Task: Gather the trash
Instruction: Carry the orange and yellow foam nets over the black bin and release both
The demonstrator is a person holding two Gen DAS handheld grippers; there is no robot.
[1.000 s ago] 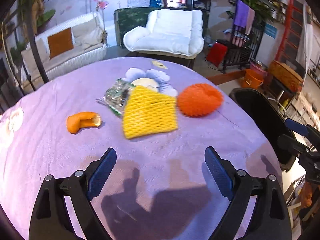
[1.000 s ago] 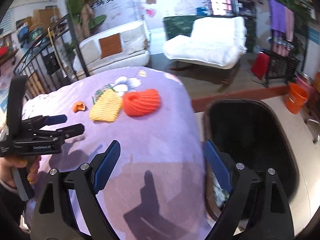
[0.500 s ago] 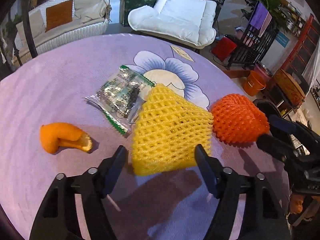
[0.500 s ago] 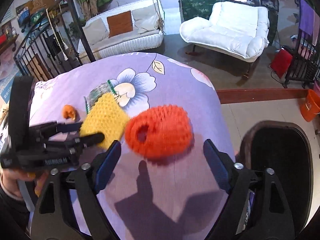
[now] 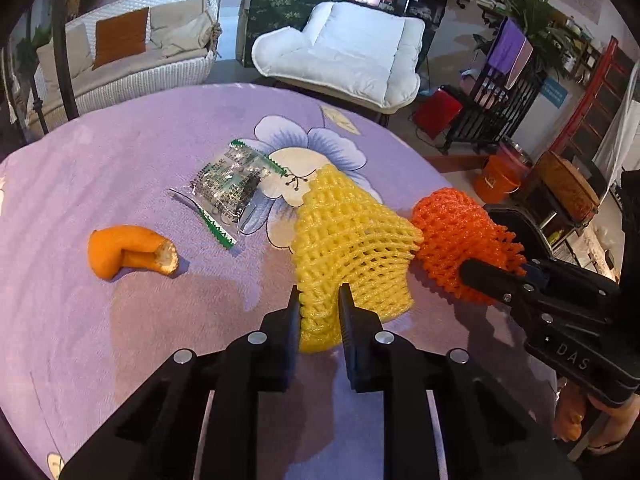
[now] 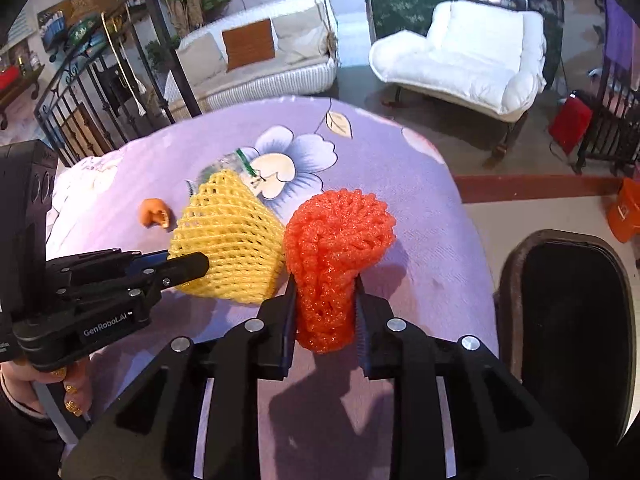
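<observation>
Left gripper (image 5: pixel 319 304): angled down at the purple tablecloth (image 5: pixel 120 160), jaws closing, pads pinching the near edge of the yellow foam net (image 5: pixel 348 240)
Right gripper (image 6: pixel 325 300): angled down at the tablecloth, just right of the left gripper, jaws closing, pads squeezing the near end of the orange foam net (image 6: pixel 336 236)
Left hand (image 6: pixel 68 388): wrapped round the left gripper's handle, off the tablecloth's near left edge, dark sleeve at the wrist, glittery gold nails
Right hand (image 5: pixel 576 416): fingers under the right gripper's body, beyond the tablecloth's right edge
</observation>
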